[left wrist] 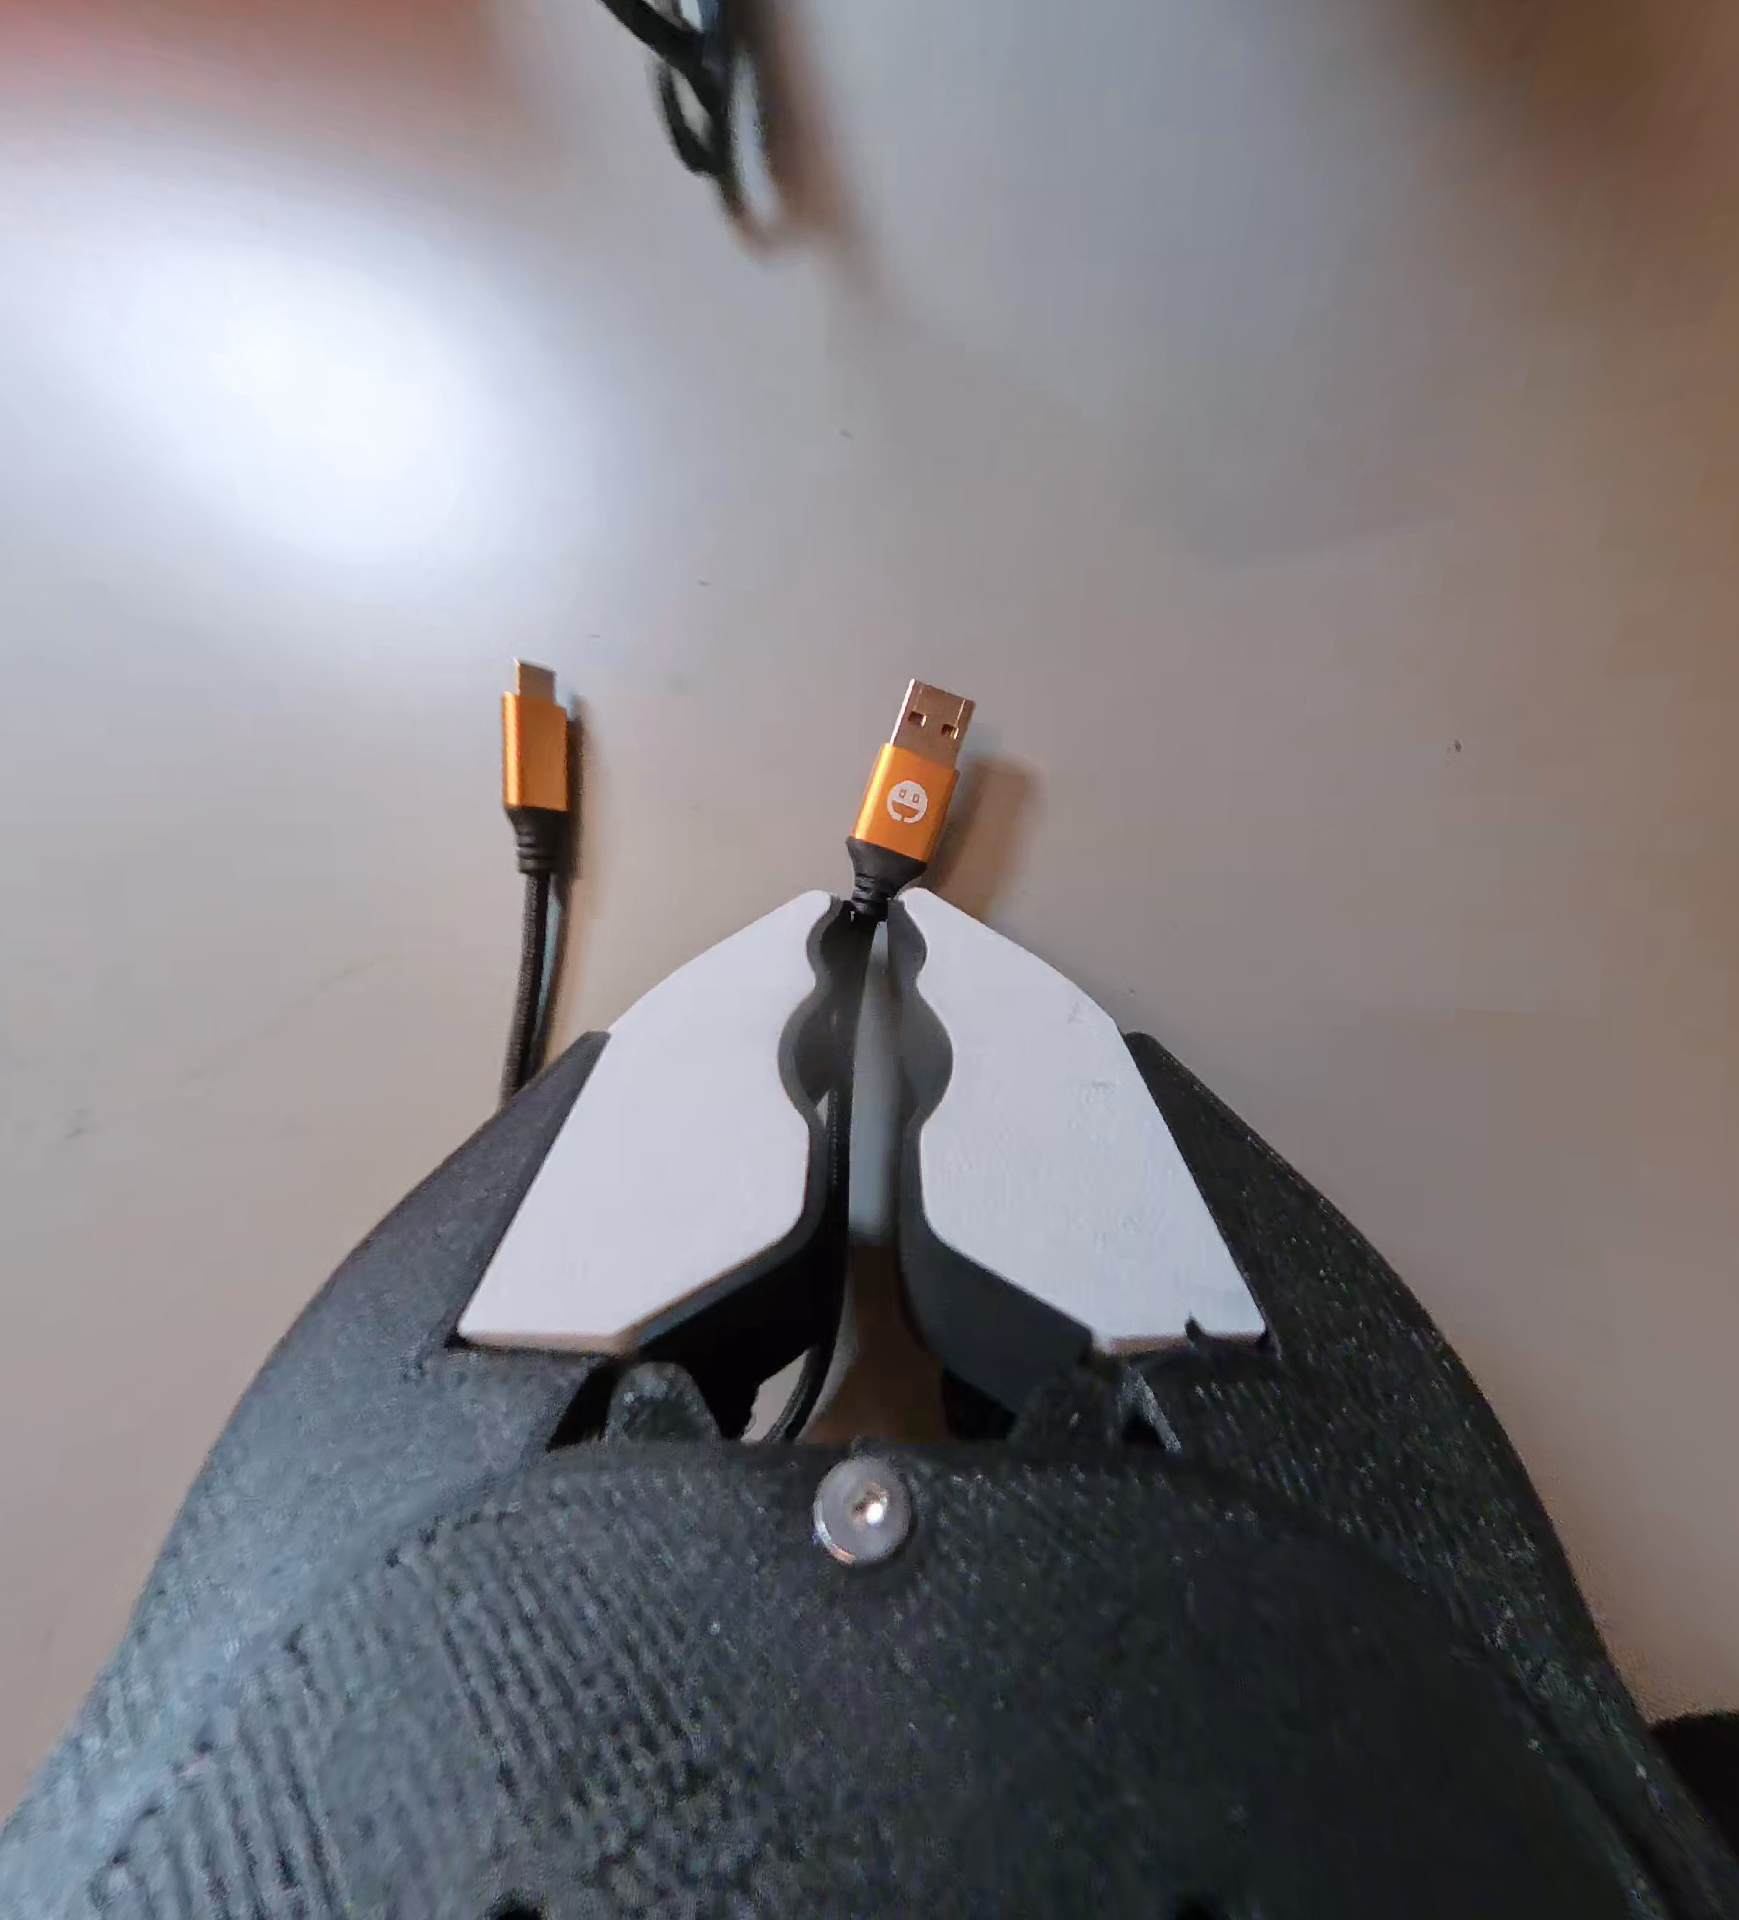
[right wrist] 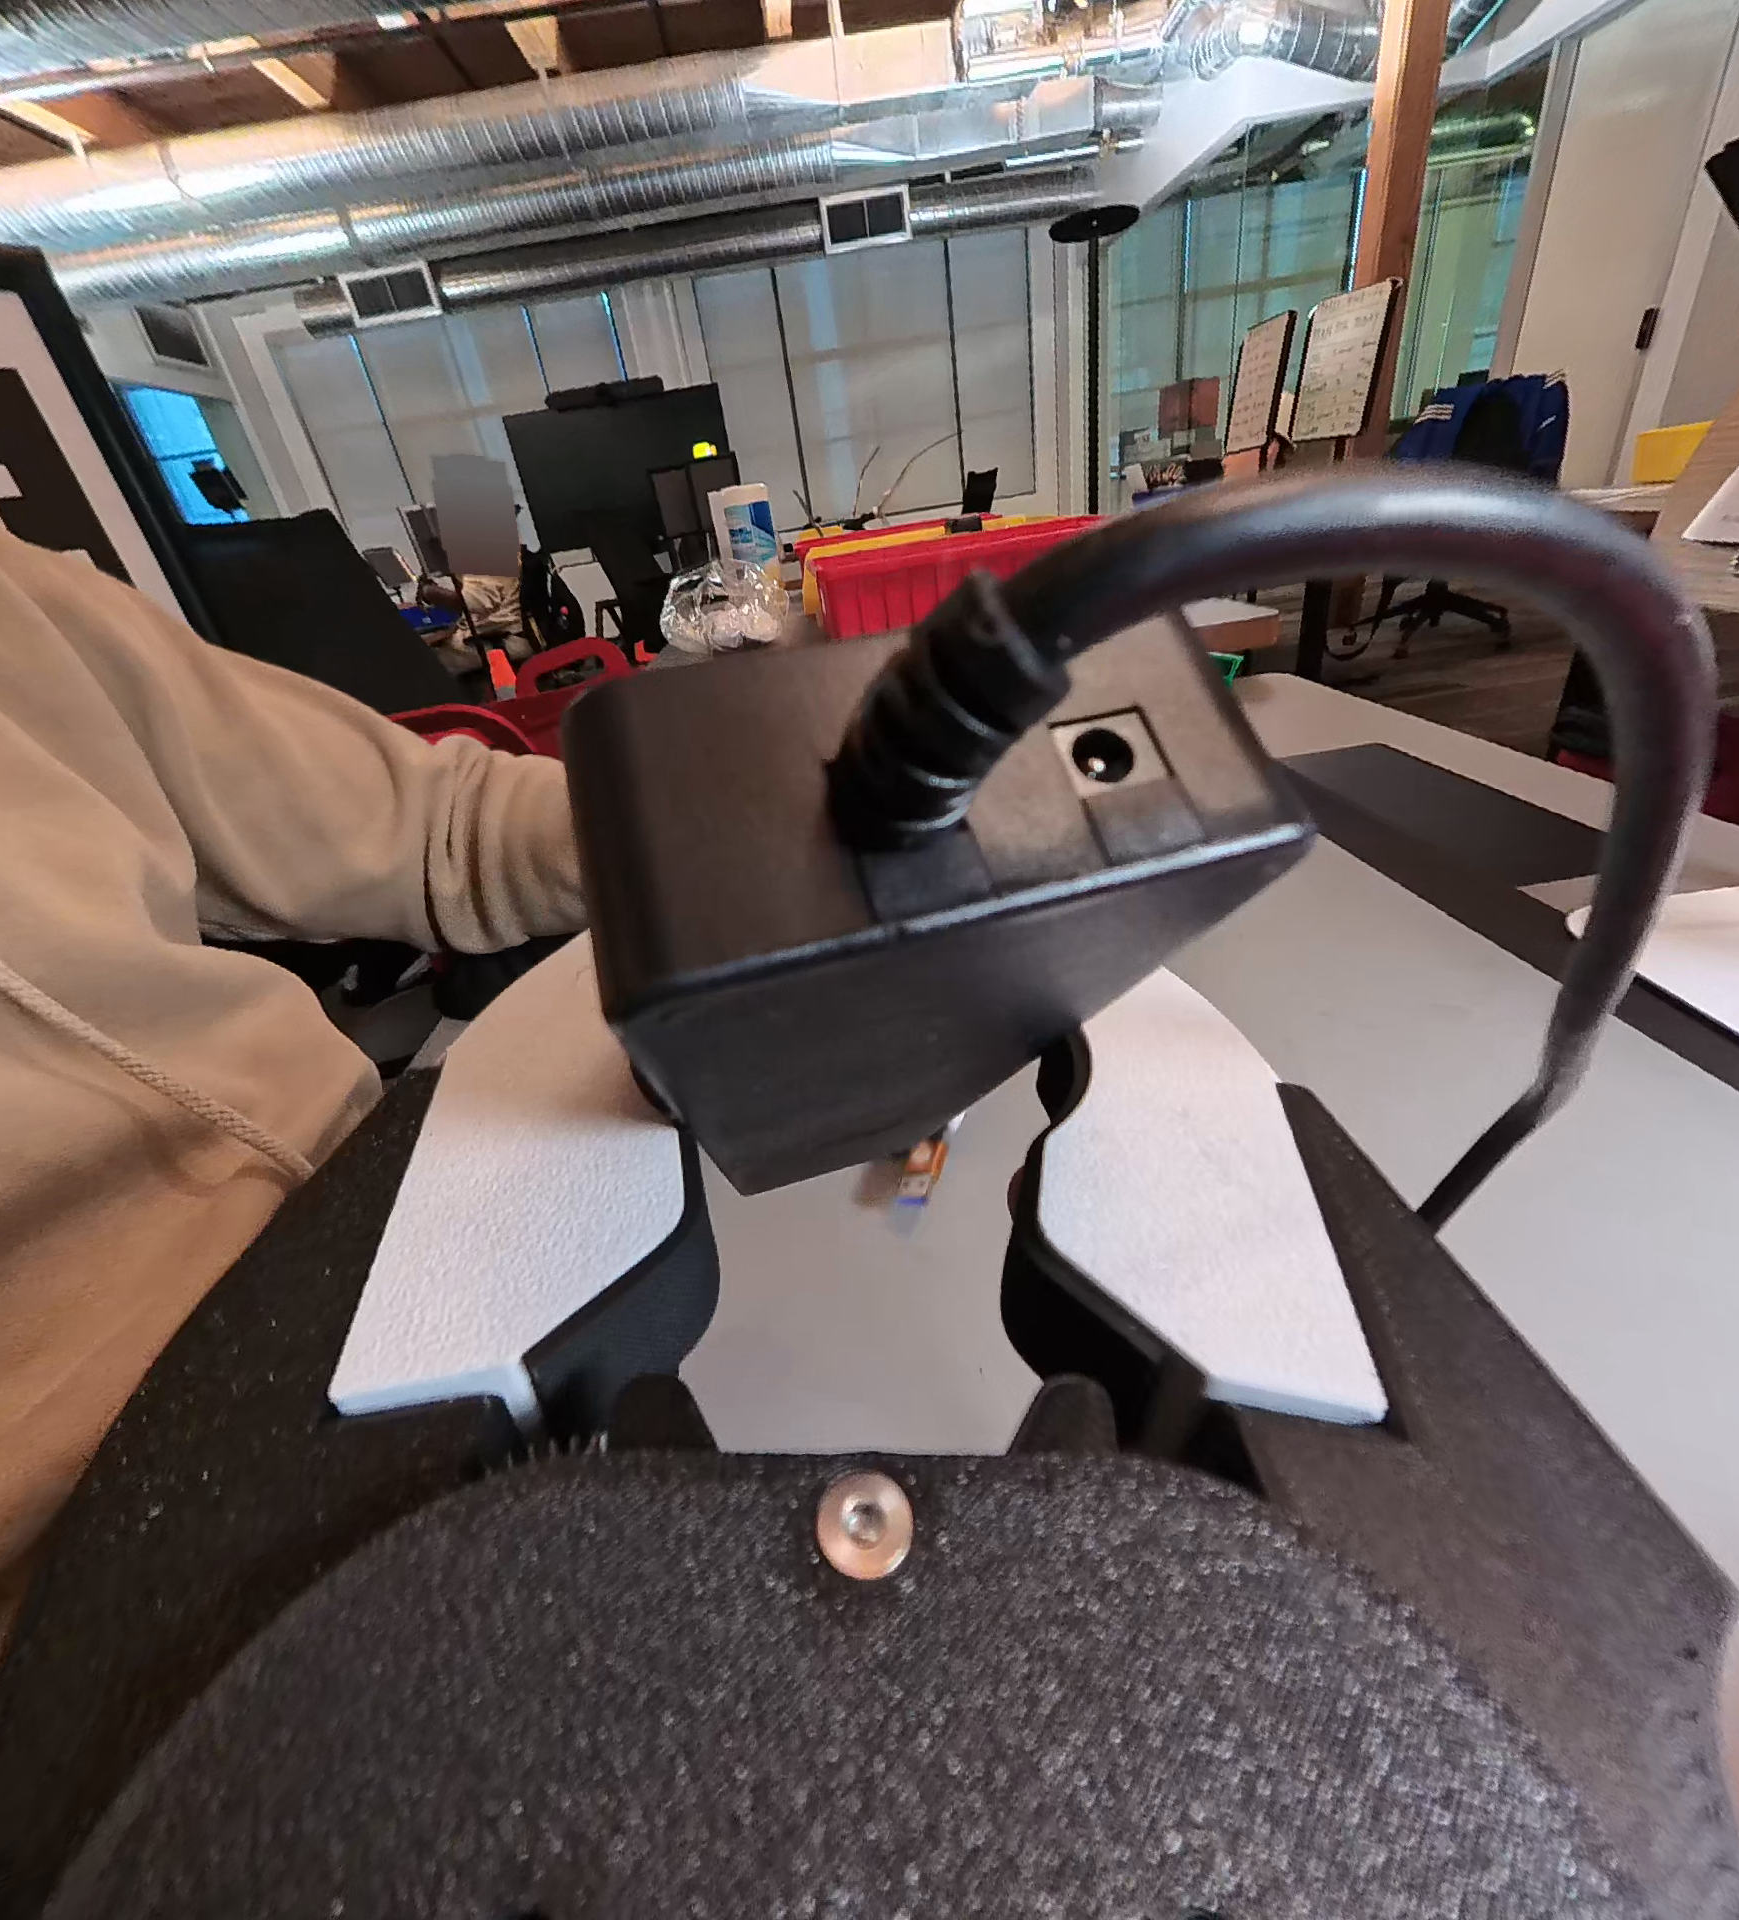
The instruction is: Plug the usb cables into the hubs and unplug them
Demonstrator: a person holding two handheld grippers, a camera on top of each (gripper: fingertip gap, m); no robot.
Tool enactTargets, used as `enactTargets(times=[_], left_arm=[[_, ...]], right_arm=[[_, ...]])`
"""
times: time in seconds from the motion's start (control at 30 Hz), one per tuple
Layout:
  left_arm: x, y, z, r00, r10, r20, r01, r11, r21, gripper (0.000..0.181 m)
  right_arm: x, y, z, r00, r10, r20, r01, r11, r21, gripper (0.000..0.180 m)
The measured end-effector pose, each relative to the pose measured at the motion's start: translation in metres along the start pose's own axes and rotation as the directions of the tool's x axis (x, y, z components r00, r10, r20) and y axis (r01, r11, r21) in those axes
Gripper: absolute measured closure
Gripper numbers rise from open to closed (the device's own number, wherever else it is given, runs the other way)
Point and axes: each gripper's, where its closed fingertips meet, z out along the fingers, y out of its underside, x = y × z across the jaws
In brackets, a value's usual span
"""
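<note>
In the left wrist view my left gripper [left wrist: 870, 902] is shut on a black braided cable just behind its orange USB-A plug [left wrist: 912, 781], which sticks out past the fingertips above the pale table [left wrist: 1260, 623]. The cable's other end, a smaller orange plug [left wrist: 533, 750], lies on the table to the left. In the right wrist view my right gripper [right wrist: 860, 1049] is shut on a black USB hub [right wrist: 906, 852], held tilted above the table. The hub's own thick black cable [right wrist: 1530, 582] arcs up and over to the right. A small orange plug [right wrist: 922, 1169] shows blurred below the hub.
A blurred bundle of black cable [left wrist: 709, 114] lies at the far edge in the left wrist view. A person's beige sleeve [right wrist: 221, 810] fills the left of the right wrist view. A black mat [right wrist: 1447, 810] and white sheets [right wrist: 1738, 977] lie on the table at right; red bins [right wrist: 906, 582] stand beyond.
</note>
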Motion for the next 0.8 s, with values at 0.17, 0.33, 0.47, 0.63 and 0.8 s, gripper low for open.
enactTargets(times=[0.17,0.33,0.47,0.63,0.8], left_arm=[[-0.023,-0.045,-0.052,0.985,-0.166,0.054,0.152,0.968,0.201,0.174],[-0.024,-0.089,-0.079,0.983,-0.162,0.09,0.136,0.96,0.244,0.174],[-0.013,-0.112,-0.07,0.99,-0.103,0.099,0.084,0.979,0.184,0.174],[-0.001,-0.121,-0.056,0.991,-0.063,0.117,0.05,0.993,0.106,0.173],[0.006,-0.119,-0.048,0.991,-0.071,0.113,0.064,0.996,0.067,0.174]], right_arm=[[0.005,0.012,0.003,0.999,-0.028,-0.034,0.025,0.997,-0.076,0.112],[0.014,0.029,0.011,0.988,-0.103,-0.112,0.079,0.977,-0.197,0.112],[0.017,0.042,0.019,0.969,-0.183,-0.164,0.128,0.946,-0.298,0.112],[0.023,0.054,0.022,0.943,-0.255,-0.212,0.158,0.908,-0.388,0.112],[0.028,0.061,0.021,0.92,-0.313,-0.235,0.181,0.873,-0.453,0.112]])
